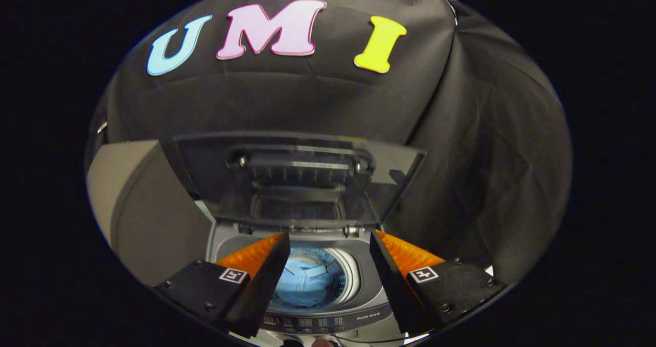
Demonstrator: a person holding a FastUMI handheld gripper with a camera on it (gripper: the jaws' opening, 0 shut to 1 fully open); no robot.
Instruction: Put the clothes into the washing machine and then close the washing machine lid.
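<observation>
Our gripper (329, 244) hangs over the washing machine (328, 320) with its two fingers (266, 275) spread wide and nothing between them. Below and between them we see the round drum opening, where a light blue shirt (306, 281) lies inside the tub. Just beyond the fingertips the smoky transparent lid (302, 175) stands raised and open, hinged at the machine's rear edge, with the black booth wall (487, 157) behind it. We see the control panel (320, 322) running along the near edge

light blue shirt (307, 280), grey washing machine (369, 285), smoky lid (302, 178)
</observation>
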